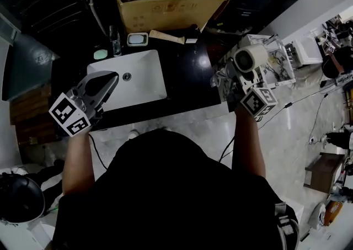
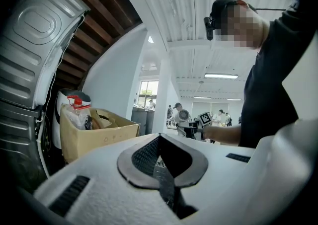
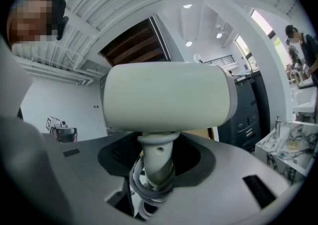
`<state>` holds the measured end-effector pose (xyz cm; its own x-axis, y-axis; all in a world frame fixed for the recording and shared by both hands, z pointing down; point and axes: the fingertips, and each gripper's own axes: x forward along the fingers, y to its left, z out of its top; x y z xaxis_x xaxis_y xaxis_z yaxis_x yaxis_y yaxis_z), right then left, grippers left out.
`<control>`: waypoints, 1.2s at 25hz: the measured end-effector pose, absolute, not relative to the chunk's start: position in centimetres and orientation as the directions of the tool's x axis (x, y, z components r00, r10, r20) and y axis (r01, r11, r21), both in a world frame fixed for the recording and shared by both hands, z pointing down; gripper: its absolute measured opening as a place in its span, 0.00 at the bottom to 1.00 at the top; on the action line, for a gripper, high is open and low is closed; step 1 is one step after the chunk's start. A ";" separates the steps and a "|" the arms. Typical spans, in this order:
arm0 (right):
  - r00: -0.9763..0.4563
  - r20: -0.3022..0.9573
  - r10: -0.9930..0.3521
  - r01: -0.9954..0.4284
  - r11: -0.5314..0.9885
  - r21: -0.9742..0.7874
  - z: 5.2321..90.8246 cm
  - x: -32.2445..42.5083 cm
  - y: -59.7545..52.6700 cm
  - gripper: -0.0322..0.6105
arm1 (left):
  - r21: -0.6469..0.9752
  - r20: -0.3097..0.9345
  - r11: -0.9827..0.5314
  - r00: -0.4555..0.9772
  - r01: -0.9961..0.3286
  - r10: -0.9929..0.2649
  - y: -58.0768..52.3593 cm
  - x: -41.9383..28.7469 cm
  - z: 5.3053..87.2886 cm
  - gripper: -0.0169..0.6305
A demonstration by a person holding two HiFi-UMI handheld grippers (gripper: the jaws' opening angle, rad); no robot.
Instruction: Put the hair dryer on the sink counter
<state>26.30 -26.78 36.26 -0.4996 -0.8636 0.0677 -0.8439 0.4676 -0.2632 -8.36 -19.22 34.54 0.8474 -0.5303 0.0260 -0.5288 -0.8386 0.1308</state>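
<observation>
The white hair dryer (image 1: 248, 57) is upright in my right gripper (image 1: 236, 78), held in the air just right of the black sink counter (image 1: 187, 72). In the right gripper view the jaws are shut on the hair dryer's (image 3: 169, 95) handle, which has its grey cord wound round it, and the barrel lies crosswise above my right gripper (image 3: 156, 169). My left gripper (image 1: 107, 80) hovers over the left end of the white sink basin (image 1: 143, 86). In its own view the left gripper (image 2: 161, 162) has its jaws together with nothing between them.
An open cardboard box (image 1: 165, 11) with bottles stands at the back of the counter. A faucet (image 1: 115, 42), a soap dish (image 1: 137, 38) and a wooden brush (image 1: 165, 36) lie behind the basin. A white marbled stand (image 1: 281, 61) sits right of the counter, with cables on the floor.
</observation>
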 end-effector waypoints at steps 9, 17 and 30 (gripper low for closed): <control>-0.476 0.207 -0.855 -0.863 0.409 -0.298 42.6 26.9 -27.5 0.34 | 0.110 0.044 -0.846 0.852 -0.522 -0.521 -18.2 -7.8 35.1 0.05; -0.466 0.434 -0.771 -0.878 0.340 -0.338 51.1 28.0 -28.3 0.34 | 0.124 0.076 -0.845 0.854 -0.520 -0.515 -17.5 -6.7 36.8 0.05; -0.444 0.692 -0.569 -0.896 0.294 -0.333 62.6 27.1 -29.0 0.34 | 0.178 0.112 -0.816 0.835 -0.551 -0.539 -17.3 -7.1 39.4 0.05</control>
<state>27.12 -29.03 62.59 -0.4440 -0.5691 0.6920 -0.8959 0.2941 -0.3330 -7.08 -17.25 39.40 0.8348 -0.5390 0.1121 -0.5505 -0.8156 0.1783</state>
